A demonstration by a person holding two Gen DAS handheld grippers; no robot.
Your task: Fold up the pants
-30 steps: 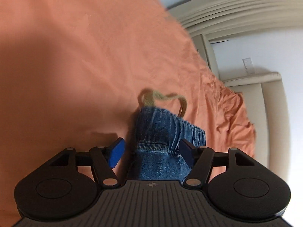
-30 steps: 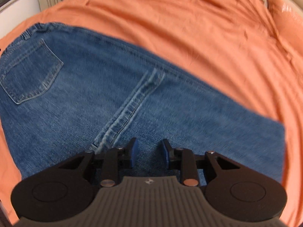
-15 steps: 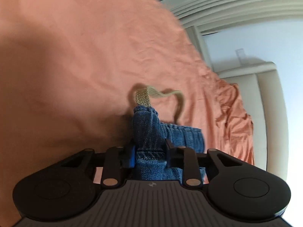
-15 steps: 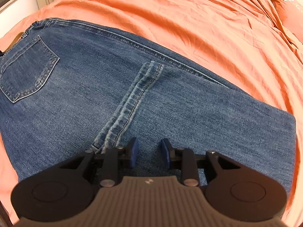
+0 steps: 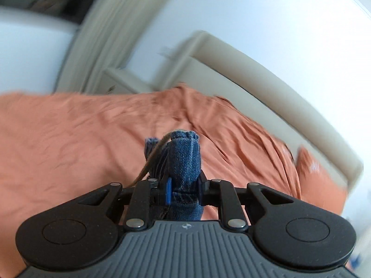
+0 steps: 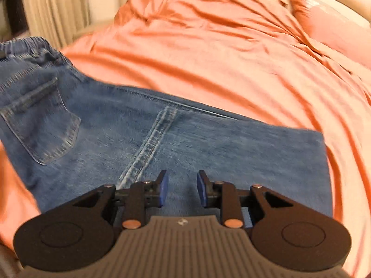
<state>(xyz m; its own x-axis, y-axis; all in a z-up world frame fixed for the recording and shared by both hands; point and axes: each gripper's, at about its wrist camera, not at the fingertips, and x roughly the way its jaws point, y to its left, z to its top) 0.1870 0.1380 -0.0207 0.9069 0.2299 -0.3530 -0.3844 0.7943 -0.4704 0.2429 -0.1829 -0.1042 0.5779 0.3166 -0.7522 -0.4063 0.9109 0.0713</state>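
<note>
Denim bunched into a narrow wad stands up between the blue pads of the left gripper (image 5: pixel 183 191), whose jaws have just been closing and now pinch this part of the pants (image 5: pixel 183 159); a tan cord (image 5: pixel 150 162) trails from the wad down past the left pad. Behind it the orange sheet (image 5: pixel 69 134) runs bare to the bed's far edge, with a cream headboard (image 5: pixel 278 85) and pale wall beyond, all smeared by blur. In the right wrist view the pants (image 6: pixel 162 139) lie flat across the near part of the bed, back pocket and elastic waistband at the left, where the frame cuts them off, and a straight edge at the right. The right gripper (image 6: pixel 182 188) stands narrowly parted over the denim; whether its pads catch any cloth cannot be told. Wrinkled sheet (image 6: pixel 231 58) lies free beyond and right.
</note>
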